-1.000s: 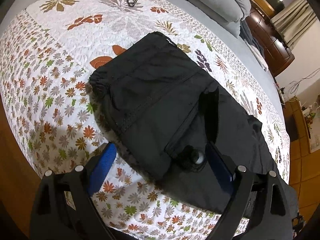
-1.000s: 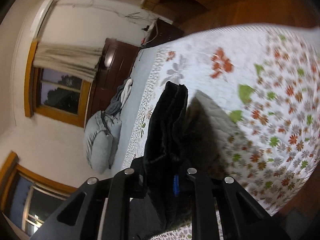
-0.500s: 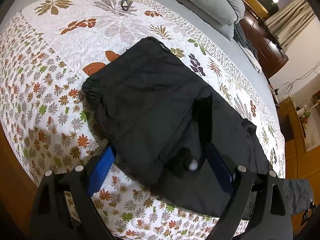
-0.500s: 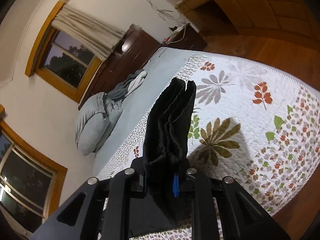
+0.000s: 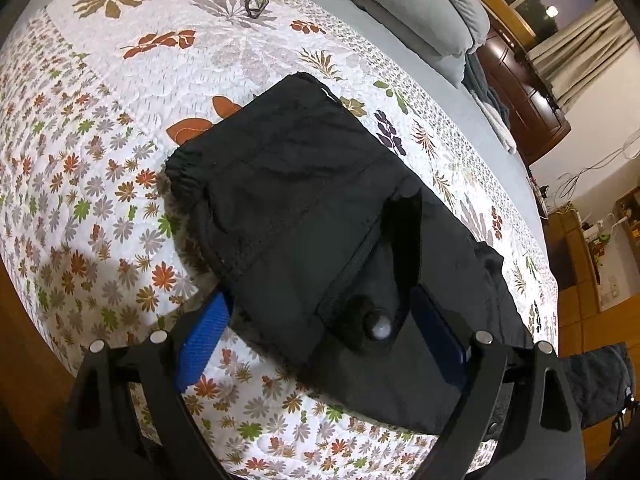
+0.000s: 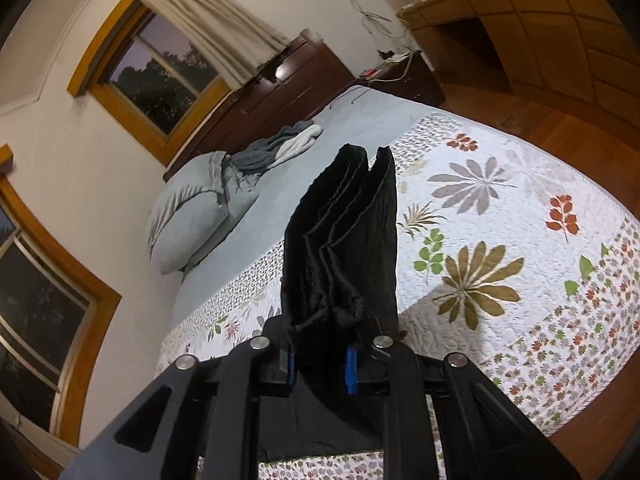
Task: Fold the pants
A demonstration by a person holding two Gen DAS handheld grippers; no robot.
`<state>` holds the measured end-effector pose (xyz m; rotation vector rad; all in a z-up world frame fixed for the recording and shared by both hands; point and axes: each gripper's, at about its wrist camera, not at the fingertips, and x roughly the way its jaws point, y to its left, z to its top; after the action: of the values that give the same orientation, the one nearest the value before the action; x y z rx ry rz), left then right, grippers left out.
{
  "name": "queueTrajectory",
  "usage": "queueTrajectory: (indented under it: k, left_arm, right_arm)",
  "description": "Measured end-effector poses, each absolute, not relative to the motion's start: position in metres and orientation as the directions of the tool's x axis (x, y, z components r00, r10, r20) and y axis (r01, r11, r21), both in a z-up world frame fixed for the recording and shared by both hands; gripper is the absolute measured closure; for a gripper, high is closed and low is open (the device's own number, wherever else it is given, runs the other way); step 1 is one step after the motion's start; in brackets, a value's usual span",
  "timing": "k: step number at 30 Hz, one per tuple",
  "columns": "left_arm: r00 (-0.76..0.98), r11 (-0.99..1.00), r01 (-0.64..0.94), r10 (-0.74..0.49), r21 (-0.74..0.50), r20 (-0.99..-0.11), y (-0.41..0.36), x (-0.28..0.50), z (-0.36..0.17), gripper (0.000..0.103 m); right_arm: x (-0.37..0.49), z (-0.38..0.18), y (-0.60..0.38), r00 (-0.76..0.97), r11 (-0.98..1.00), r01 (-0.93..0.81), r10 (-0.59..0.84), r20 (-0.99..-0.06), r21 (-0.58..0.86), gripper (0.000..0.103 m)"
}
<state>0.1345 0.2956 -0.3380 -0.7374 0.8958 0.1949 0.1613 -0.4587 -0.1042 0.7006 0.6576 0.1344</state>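
Observation:
Black pants (image 5: 304,220) lie partly folded on the floral bedspread (image 5: 120,92), waist end towards the far left, legs running right. My left gripper (image 5: 320,340) is open and hovers just above the pants' near edge; its blue pads (image 5: 200,336) stand wide apart. A black cord stopper (image 5: 376,326) sits on the cloth between them. My right gripper (image 6: 320,364) is shut on the bunched leg end of the pants (image 6: 344,248), which stands up pleated between the pads above the bed.
Grey pillows (image 5: 420,12) and a heap of grey and white clothes (image 6: 280,146) lie at the head of the bed. A small black clip (image 5: 254,0) rests on the quilt at the far side. A dark wooden dresser (image 6: 288,92) and wood floor (image 6: 560,128) border the bed.
The right gripper has lifted and swung with the pants' leg end, so its view now looks across the bed to the windows. The left gripper drew slightly back, still open.

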Motion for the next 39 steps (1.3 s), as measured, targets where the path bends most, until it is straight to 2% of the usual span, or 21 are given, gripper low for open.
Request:
queueTrajectory:
  k: [26,39]
  left_arm:
    - [0.636,0.719,-0.444,-0.167,-0.535,-0.753,0.302,0.130,-0.341,0.013]
    - [0.629,0.709,-0.462,-0.162,-0.533,-0.760,0.304,0.131,-0.344,0.013]
  right_arm:
    - [0.169,-0.075,-0.362,0.765,0.855,0.022,0.319,-0.560,0.518,0.086]
    - [0.181,-0.078,-0.301,0.732,0.927,-0.045,0.284,-0.620,0.373,0.087]
